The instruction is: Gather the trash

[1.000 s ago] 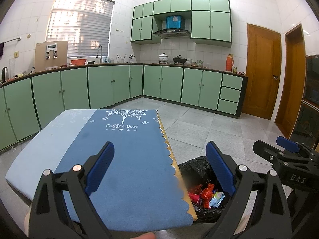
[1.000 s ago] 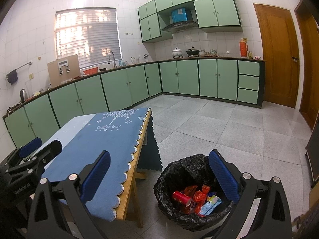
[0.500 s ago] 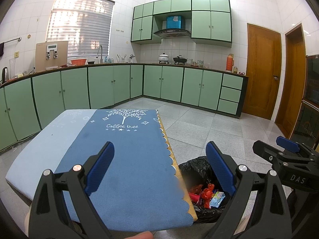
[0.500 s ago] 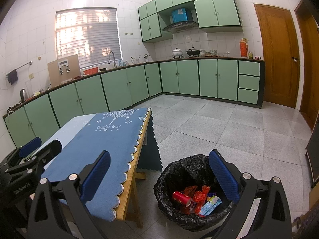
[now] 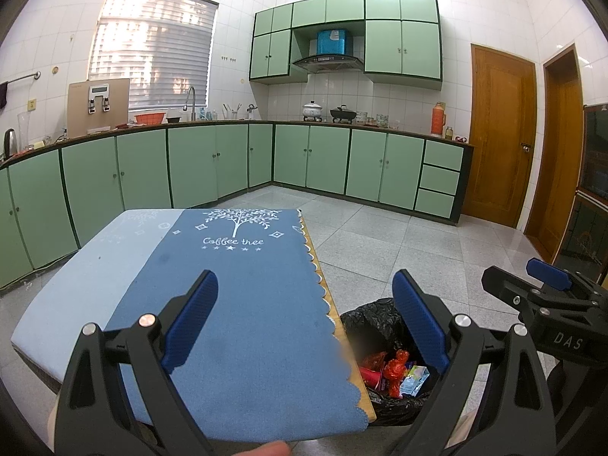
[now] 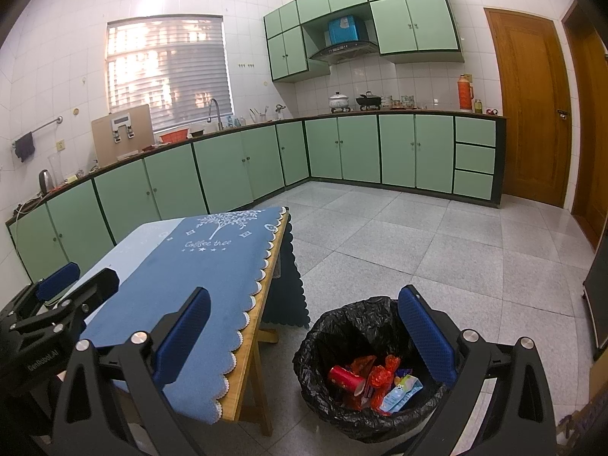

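Green kitchen cabinets (image 5: 212, 163) line the walls. Both the left gripper (image 5: 304, 317) and right gripper (image 6: 304, 336) are spread wide and empty. Between them stands the cloth-covered table (image 6: 250, 345); beside it, trash (image 6: 374, 382) lies in the black-lined bin (image 6: 342, 323).

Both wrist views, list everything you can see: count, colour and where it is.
Wooden table: one, under a blue tablecloth, left of the bin.
Black-bagged trash bin: one, on the floor beside the table.
Red can: one, inside the bin.
Red wrappers: a few, inside the bin.
Light blue packet: one, inside the bin.
Green cabinets: many, along the walls.
Orange thermos: one, on the counter.
Wooden door: one, far right.
Left tool: one, black with blue pads, open, over the table.
Right tool: one, same colours, open, above the bin.
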